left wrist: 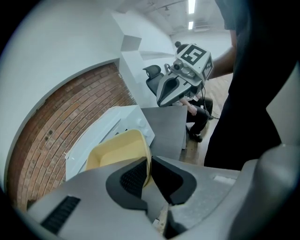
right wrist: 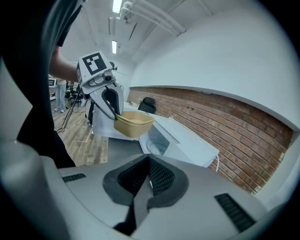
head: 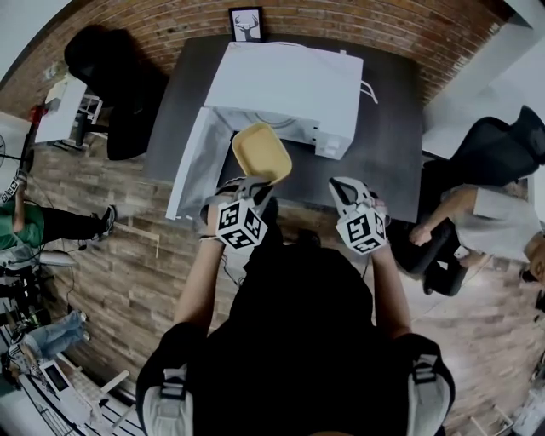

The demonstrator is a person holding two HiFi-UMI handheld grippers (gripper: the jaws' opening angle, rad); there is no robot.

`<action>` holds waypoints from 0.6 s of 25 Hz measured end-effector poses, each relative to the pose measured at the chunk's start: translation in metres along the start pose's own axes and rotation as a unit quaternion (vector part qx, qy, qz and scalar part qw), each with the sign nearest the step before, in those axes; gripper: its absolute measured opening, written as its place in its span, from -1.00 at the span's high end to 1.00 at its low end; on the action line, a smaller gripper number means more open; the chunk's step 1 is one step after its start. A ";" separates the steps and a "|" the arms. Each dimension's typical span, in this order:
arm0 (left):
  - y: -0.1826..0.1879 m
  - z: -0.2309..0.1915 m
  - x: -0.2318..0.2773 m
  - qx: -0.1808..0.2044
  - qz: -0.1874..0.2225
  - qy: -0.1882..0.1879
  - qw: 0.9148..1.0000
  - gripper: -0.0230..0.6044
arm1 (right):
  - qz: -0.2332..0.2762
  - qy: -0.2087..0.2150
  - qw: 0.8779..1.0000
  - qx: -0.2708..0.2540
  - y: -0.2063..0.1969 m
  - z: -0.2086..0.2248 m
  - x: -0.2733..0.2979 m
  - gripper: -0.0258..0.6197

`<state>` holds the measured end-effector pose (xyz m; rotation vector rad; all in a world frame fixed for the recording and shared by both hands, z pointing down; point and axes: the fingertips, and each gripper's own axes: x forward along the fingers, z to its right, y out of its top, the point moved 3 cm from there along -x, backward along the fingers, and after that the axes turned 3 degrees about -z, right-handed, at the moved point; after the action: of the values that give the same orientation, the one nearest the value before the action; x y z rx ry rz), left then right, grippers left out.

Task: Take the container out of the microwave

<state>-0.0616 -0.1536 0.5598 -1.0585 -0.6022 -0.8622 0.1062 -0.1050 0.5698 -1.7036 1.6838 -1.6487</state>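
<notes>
The person wears a black short-sleeved top [head: 298, 341]. At the lower corners of the head view sit pale grey pieces [head: 166, 407] with black straps (shoes or harness pads, hard to tell). The left gripper [head: 254, 189] and right gripper [head: 343, 189] are light grey. Each bears a white cube [head: 241, 225] with black square markers, and the jaws have black ribbed pads [left wrist: 133, 178].

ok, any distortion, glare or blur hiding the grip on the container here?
Head view: heavy fisheye, brick wall bows, but the container is sharp and evenly lit. Left gripper view: black vignette corners, no glare, left gripper reads shut on the rim. Right gripper view: ceiling lights blown out; right gripper shut, empty.
</notes>
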 end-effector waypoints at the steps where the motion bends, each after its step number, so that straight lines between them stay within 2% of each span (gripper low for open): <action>1: 0.001 0.001 -0.002 0.000 0.000 -0.001 1.000 0.82 | 0.001 0.000 1.000 0.002 -0.001 0.001 0.000 0.93; 15: 0.017 0.008 -0.009 0.011 -0.001 -0.012 1.000 0.82 | 0.001 -0.002 1.000 0.014 0.000 0.009 -0.006 0.93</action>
<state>-0.0520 -0.1394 0.5479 -1.0505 -0.6317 -0.8445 0.1153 -0.1047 0.5640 -1.6908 1.6531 -1.6573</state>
